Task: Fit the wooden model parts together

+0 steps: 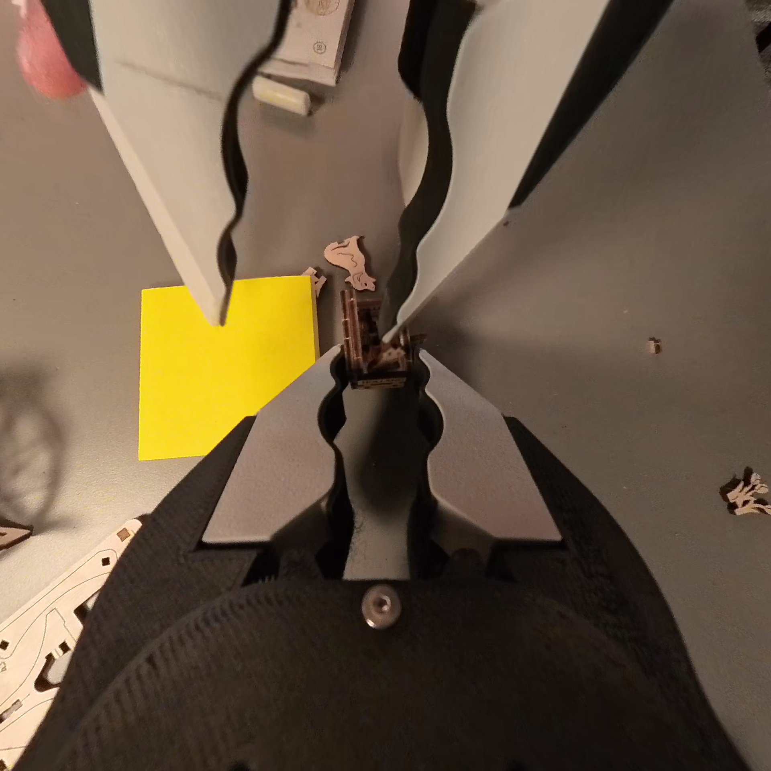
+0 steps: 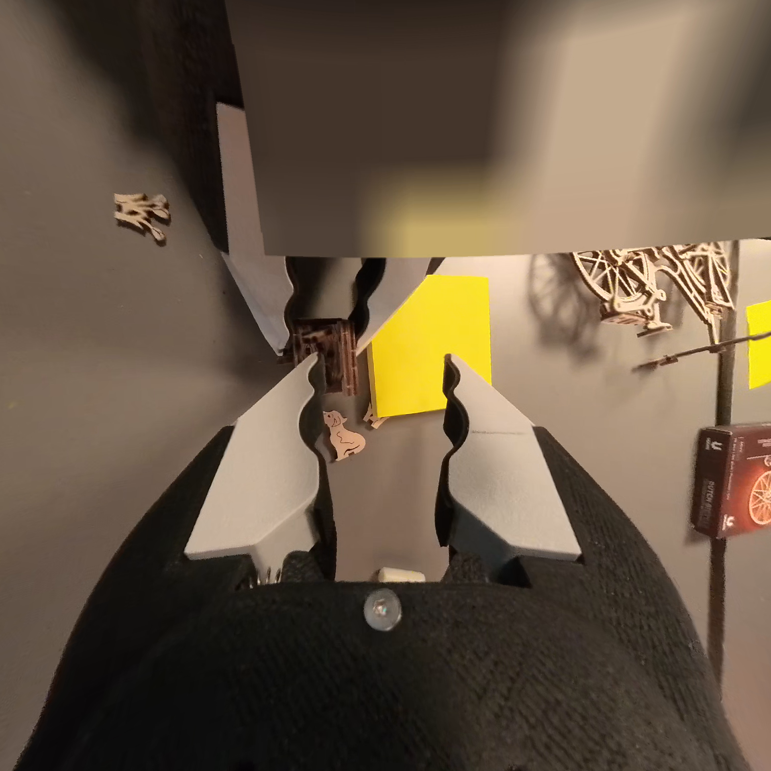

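A small dark wooden box-like assembly sits clamped between the tips of my left gripper, just above the grey table. In the right wrist view the assembly is held by the left gripper, which reaches in from the top. My right gripper is open and holds nothing. Its left fingertip touches the assembly's open top, and its other finger hangs over the yellow pad. In the left wrist view the right gripper comes down from above.
A yellow sticky pad lies left of the assembly. A cat-shaped wooden piece and a small piece lie beyond it. Another cut-out lies right, a parts sheet lower left. A wooden bicycle model and brown box stand nearby. The cat-shaped wooden piece is about equally far from each gripper, around 4 cm. Seen from the right wrist view as well.
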A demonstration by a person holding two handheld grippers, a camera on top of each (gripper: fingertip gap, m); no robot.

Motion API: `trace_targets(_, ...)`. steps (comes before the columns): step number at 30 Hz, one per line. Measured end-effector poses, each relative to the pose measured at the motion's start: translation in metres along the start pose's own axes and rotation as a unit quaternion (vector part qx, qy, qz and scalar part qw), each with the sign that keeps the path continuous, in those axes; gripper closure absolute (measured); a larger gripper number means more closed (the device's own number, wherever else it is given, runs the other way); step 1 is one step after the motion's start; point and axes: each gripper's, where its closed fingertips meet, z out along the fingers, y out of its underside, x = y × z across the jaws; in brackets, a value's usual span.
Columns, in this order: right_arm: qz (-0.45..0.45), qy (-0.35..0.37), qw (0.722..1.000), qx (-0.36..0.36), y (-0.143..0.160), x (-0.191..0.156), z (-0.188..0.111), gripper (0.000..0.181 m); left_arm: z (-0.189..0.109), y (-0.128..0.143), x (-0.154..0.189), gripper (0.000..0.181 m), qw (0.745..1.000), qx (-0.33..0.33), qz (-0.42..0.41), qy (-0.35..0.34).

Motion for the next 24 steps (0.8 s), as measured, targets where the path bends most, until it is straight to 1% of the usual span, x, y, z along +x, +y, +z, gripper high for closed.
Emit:
trace_targets(3,0.035,-0.005,0.999,0.033,0.001,0.005,-0.016,0.127,0.0,0.0,0.0,0.153,1.0,0.001,0.0,0.001)
trace_targets(5,0.075,-0.005,0.996,0.044,0.01,0.009,-0.028,0.13,0.0,0.0,0.0,0.153,1.0,0.001,0.0,0.001)
trace_targets(7,0.107,-0.02,0.994,0.033,0.025,0.005,-0.032,0.132,0.0,0.0,0.0,0.153,1.0,0.002,0.0,0.002)
trace_targets(9,0.116,-0.042,0.992,0.028,0.034,-0.005,-0.029,0.135,0.0,0.0,0.0,0.153,1.0,0.003,0.0,0.003)
trace_targets(11,0.109,-0.053,0.992,0.047,0.03,-0.014,-0.025,0.141,0.0,0.0,0.0,0.153,1.0,0.003,0.0,0.003)
trace_targets(12,0.097,-0.05,0.992,0.063,0.026,-0.015,-0.024,0.148,0.0,0.0,0.0,0.153,1.0,0.003,0.0,0.003)
trace_targets(14,0.063,-0.042,0.993,0.088,0.015,-0.019,-0.022,0.16,0.0,0.0,0.0,0.153,1.0,0.003,0.0,0.003)
trace_targets(15,0.044,-0.038,0.994,0.093,0.01,-0.02,-0.022,0.162,0.0,0.0,0.0,0.153,1.0,0.003,0.0,0.003)
trace_targets(18,-0.004,-0.032,0.993,0.113,-0.008,-0.024,-0.019,0.165,0.0,0.0,0.0,0.153,1.0,0.004,0.0,0.004)
trace_targets(20,-0.018,-0.041,0.992,0.119,-0.015,-0.027,-0.017,0.164,0.0,0.0,0.0,0.153,1.0,0.003,0.0,0.003)
trace_targets(24,-0.029,-0.058,0.993,0.099,-0.013,-0.031,-0.008,0.162,0.0,0.0,0.0,0.153,1.0,0.003,0.0,0.003)
